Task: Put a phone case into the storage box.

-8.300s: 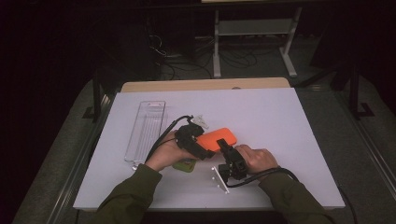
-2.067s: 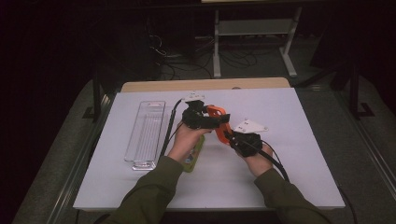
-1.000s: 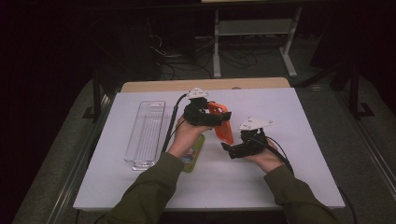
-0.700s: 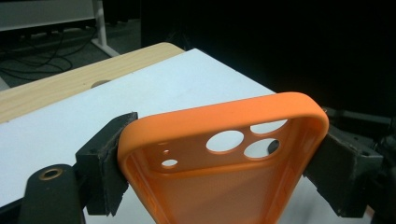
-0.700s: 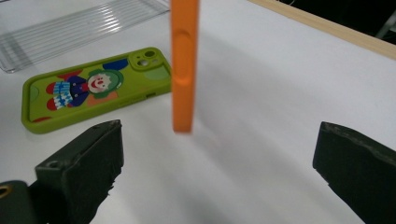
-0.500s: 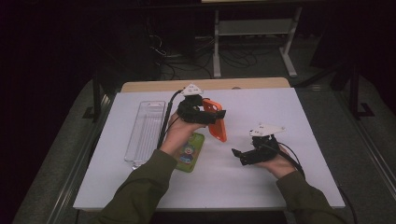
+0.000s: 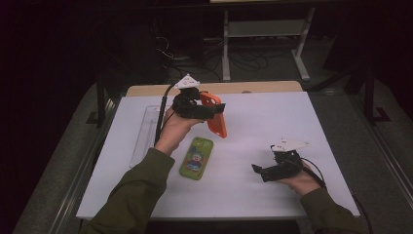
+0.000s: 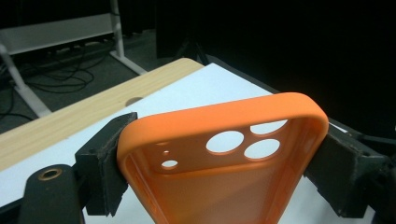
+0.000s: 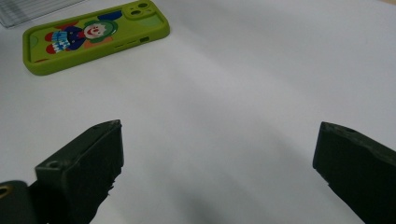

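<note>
Holding orange case clamped in left tongs | right tongs apart, empty | clear tray contents unclear

Plain orange phone case; green phone case with colourful clown print; white table.

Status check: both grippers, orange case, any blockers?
Left gripper shut on orange case, lifted. Right gripper open, empty. Green case flat on table. Nothing blocking.
</note>
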A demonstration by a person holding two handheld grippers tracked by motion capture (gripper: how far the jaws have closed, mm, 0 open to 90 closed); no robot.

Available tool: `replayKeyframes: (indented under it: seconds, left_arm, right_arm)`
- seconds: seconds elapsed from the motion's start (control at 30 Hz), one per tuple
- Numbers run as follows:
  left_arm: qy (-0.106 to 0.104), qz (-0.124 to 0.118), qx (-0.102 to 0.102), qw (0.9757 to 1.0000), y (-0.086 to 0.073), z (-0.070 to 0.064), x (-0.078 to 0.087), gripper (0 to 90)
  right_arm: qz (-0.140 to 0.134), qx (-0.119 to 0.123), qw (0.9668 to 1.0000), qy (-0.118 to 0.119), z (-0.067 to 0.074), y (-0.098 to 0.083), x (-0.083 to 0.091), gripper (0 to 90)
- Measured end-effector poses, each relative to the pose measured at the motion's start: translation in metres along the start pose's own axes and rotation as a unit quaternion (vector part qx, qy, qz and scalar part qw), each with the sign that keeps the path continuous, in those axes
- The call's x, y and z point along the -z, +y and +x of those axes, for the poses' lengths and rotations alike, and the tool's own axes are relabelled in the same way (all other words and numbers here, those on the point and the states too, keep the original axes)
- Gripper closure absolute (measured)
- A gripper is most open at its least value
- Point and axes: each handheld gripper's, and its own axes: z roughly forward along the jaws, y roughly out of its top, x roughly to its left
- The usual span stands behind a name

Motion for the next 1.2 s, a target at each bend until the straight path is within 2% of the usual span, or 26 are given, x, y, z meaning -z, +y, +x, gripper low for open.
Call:
replayKeyframes:
  seconds: [0.2,0.27,0.57,0.83,1.03,1.2]
  left_arm:
    - [0.013,-0.002,-0.005,0.9999,0.006,0.007,0.012,16.3]
    - [0.019,-0.002,-0.009,0.9998,0.008,0.011,0.016,16.3]
    - [0.037,-0.013,-0.011,0.9992,0.018,0.024,0.035,16.3]
    - [0.064,-0.017,-0.008,0.9978,0.022,0.04,0.047,16.3]
    - [0.101,-0.019,-0.007,0.9947,0.02,0.056,0.057,16.2]
    - [0.135,-0.02,-0.004,0.9907,0.018,0.07,0.067,16.1]
  right_arm:
    - [0.009,-0.002,0.9998,0.018,0.005,-0.008,-0.001,1.3]
    - [0.015,0.005,0.9996,0.022,0.006,-0.01,-0.003,1.3]
    - [0.026,0.016,0.9991,0.029,0.012,-0.011,-0.006,1.3]
    - [0.027,0.012,0.9992,0.028,0.012,-0.011,-0.007,1.3]
    - [0.03,0.012,0.9992,0.024,0.012,-0.011,-0.008,1.3]
    - [0.031,0.009,0.9992,0.022,0.012,-0.011,-0.008,1.3]
